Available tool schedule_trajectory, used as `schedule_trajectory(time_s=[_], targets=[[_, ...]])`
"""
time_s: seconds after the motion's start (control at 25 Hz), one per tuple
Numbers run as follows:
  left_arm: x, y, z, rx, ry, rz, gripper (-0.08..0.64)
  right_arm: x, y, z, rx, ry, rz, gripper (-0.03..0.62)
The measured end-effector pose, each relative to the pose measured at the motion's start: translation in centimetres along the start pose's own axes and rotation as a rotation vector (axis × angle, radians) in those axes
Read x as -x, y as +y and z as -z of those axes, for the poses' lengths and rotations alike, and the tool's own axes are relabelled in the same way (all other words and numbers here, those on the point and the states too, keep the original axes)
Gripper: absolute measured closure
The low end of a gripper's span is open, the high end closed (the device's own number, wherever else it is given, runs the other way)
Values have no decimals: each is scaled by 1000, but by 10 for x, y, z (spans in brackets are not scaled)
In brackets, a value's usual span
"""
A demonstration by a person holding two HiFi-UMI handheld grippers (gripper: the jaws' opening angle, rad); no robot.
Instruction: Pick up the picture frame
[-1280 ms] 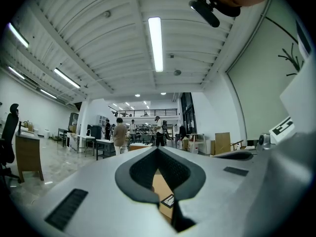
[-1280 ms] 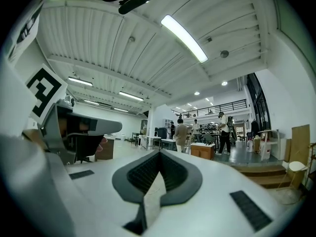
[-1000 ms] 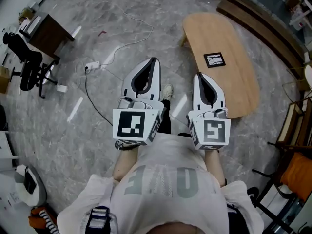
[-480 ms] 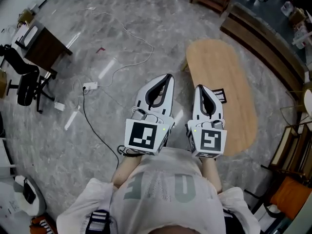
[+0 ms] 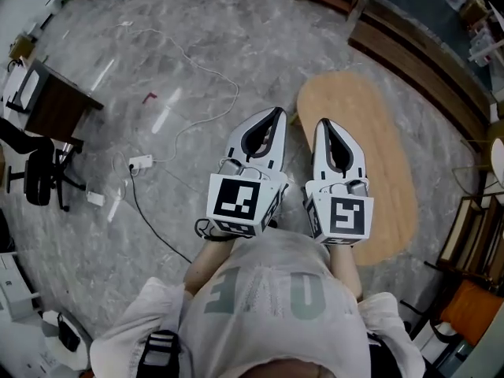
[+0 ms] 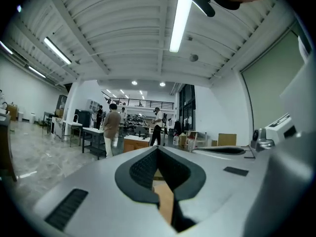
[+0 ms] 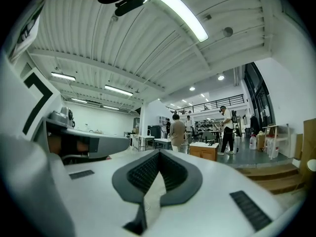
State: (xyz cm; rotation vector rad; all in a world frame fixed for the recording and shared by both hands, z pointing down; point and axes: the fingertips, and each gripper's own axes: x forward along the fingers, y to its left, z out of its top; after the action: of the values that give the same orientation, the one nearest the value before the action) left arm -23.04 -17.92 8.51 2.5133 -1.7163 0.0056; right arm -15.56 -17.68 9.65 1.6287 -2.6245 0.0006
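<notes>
Both of your tools are clenched with nothing in them. The left gripper has its jaws pressed together in its own view, with only the far hall beyond the tips, and the right gripper is closed in the same way. Both are held level and point toward 12 o'clock. The left one is over bare floor, and the right one is over the near edge of the oval table, which runs from about 12 to 3 o'clock ahead of you. The frame shows in no view. No part of the tabletop that shows carries it, so if it lies on that table, it is most likely hidden under the right gripper's body. Look past that gripper before you commit. Expect a small picture frame to be light and stiff, with a hard, slick border. It probably has a glazed face that scratches or cracks if pinched. If it lies flat, there is little to bite on, so open the jaws first. Then come in low from the table edge and take one border rail across its thickness, near the middle of a side so it hangs balanced. Keep the pads off the face and grip firmly but not hard, because a smooth rail can slip out sideways. A cord trails across the floor at 10 o'clock, away from your path.
</notes>
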Motion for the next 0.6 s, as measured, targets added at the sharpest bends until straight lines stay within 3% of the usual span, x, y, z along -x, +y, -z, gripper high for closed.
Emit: schedule_trajectory(time_s=[0.32, 0.48, 0.6], targets=[[-41, 24, 34, 36, 63, 36, 551, -37, -7, 24, 68, 126, -5, 586], [-46, 15, 52, 53, 104, 42, 551, -35, -11, 35, 184, 188, -45, 586], [-46, 6, 58, 16, 117, 52, 551, -30, -10, 47, 139, 234, -66, 586]])
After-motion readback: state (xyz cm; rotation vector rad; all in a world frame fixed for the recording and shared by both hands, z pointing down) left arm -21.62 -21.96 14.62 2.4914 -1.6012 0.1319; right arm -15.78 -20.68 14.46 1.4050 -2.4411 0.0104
